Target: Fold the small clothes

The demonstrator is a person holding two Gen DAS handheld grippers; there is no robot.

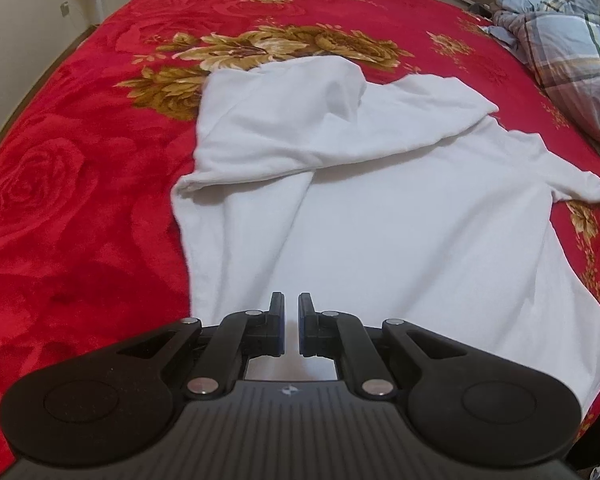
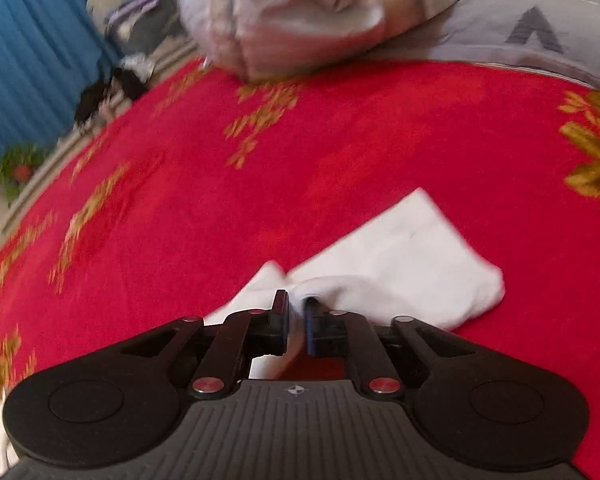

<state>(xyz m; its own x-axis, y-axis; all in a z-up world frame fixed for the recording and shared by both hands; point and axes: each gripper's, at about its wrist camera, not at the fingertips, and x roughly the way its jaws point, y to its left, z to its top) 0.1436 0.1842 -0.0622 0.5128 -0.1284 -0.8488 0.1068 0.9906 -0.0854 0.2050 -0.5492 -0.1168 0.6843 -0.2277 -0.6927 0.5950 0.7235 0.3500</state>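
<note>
white shirt (image 1: pixel 380 208) ahead of left gripper (image 1: pixel 291 328): one sleeve folded in | left gripper closed, nothing held | right gripper (image 2: pixel 298 326) clamped on other sleeve (image 2: pixel 400 256) | remaining folds not done

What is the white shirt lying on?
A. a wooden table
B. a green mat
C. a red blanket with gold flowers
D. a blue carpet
C: the white shirt is spread out on a red blanket with golden flowers woven into it.
</note>
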